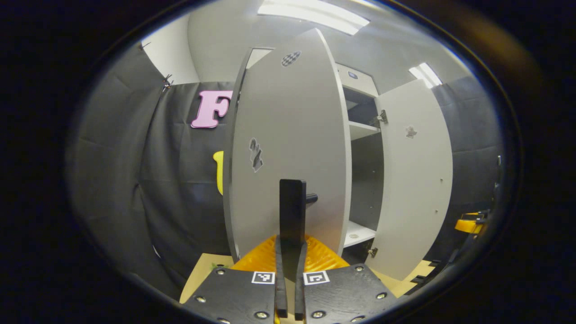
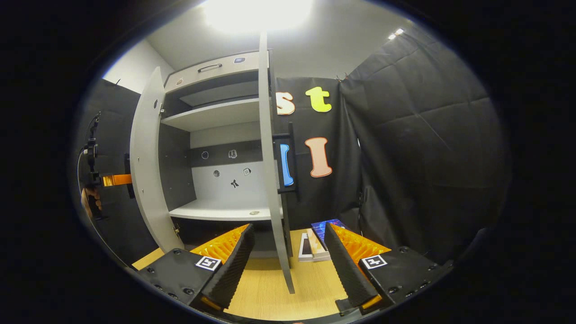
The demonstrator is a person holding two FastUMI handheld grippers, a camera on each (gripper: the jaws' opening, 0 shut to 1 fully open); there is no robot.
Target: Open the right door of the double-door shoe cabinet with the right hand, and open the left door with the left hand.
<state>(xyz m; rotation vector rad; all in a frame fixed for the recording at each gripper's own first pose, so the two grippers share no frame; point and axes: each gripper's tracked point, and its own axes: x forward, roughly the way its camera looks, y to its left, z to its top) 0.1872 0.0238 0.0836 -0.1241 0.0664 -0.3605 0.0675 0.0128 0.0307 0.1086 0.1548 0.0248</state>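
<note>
Pulling left door wide, left gripper jaws pinching its black handle | right door open, edge between the spread right gripper jaws, untouched | best: keep the pinch firm, follow the hinge arc.

The left gripper view looked from very close at the left door. The right gripper view faced the right door's edge. Both saw the cabinet's shelves.
</note>
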